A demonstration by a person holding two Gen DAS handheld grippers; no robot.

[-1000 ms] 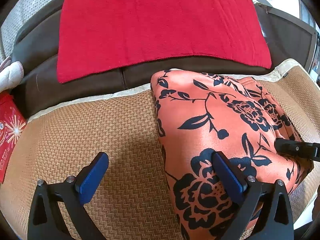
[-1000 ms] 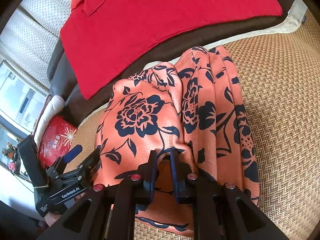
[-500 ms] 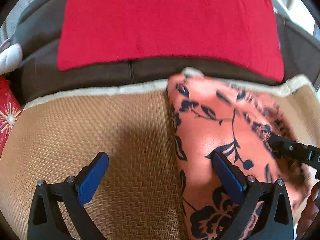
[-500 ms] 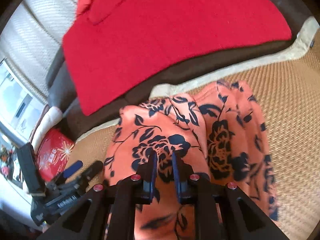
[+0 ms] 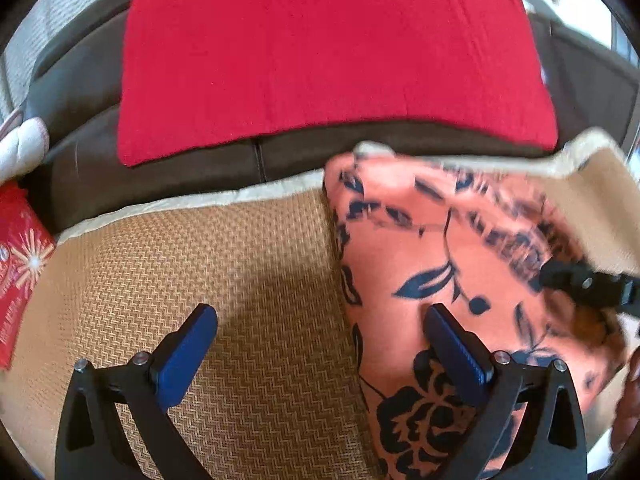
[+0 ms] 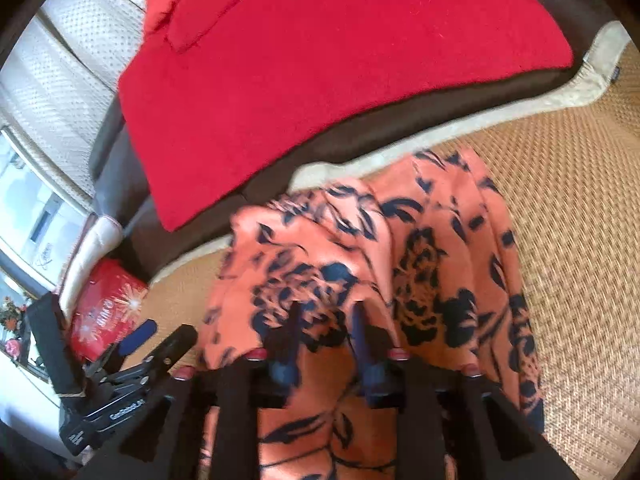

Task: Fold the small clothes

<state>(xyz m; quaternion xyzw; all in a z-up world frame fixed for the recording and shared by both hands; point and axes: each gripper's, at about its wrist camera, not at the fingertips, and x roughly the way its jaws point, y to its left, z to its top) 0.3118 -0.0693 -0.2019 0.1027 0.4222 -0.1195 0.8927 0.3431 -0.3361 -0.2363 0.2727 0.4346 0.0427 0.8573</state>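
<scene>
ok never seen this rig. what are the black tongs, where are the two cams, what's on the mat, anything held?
No robot: a person holds a two-finger gripper in each hand, each with a fisheye camera looking along its fingers. The left wrist view shows the left gripper wide open, one finger over the woven mat, the other over the folded orange floral garment. In the right wrist view the right gripper is opening, the garment's edge between its fingers but no longer pinched. Behind lies a red cloth on a brown sofa.
</scene>
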